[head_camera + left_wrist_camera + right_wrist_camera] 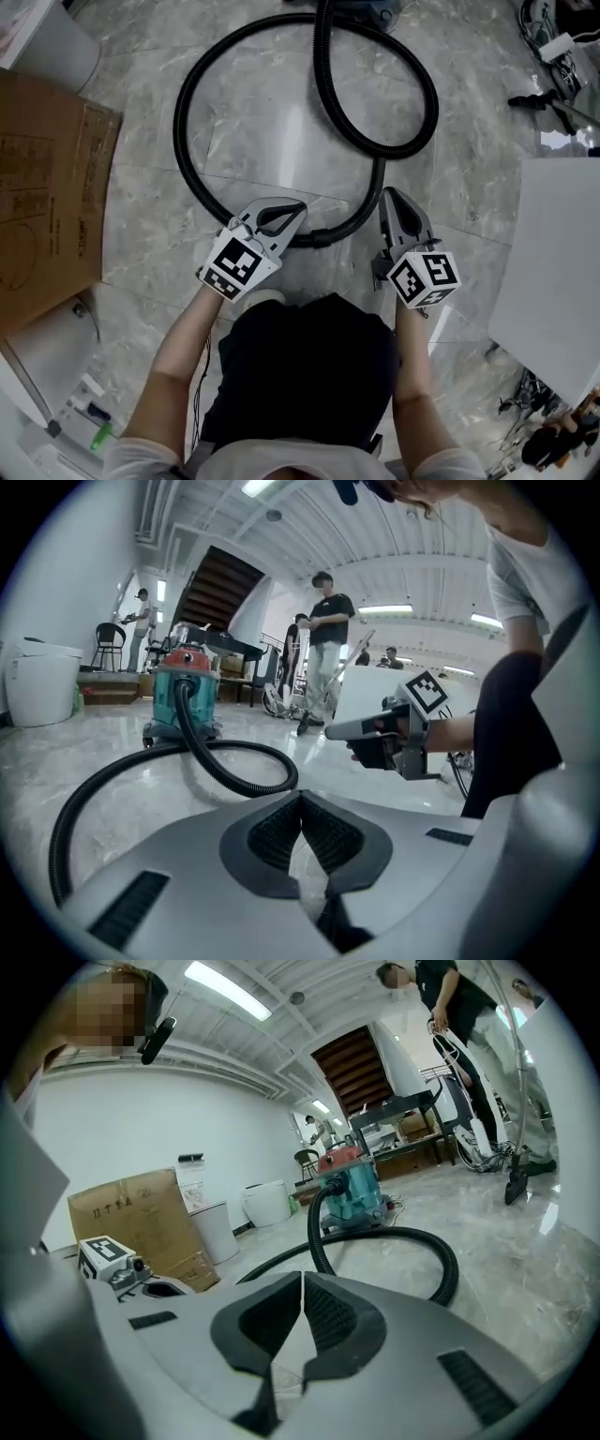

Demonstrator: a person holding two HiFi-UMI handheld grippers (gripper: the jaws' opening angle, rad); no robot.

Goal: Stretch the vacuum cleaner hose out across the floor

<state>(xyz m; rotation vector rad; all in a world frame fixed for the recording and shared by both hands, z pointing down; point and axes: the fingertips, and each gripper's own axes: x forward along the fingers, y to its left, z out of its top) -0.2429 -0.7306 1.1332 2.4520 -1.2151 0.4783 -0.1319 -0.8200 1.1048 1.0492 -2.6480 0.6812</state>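
The left claw (298,208) and right claw (387,194) are both pressing together, empty, near the black vacuum hose (323,56), which is lying looped on the marble floor (272,131). The cardboard box (52,187) print is too faint to read.

The ribbed vacuum cleaner hose (322,66) is black, the marble floor (272,131) pale grey with darker veins, the canister vacuum (167,705) teal with a red top, the cardboard box (47,206) brown.
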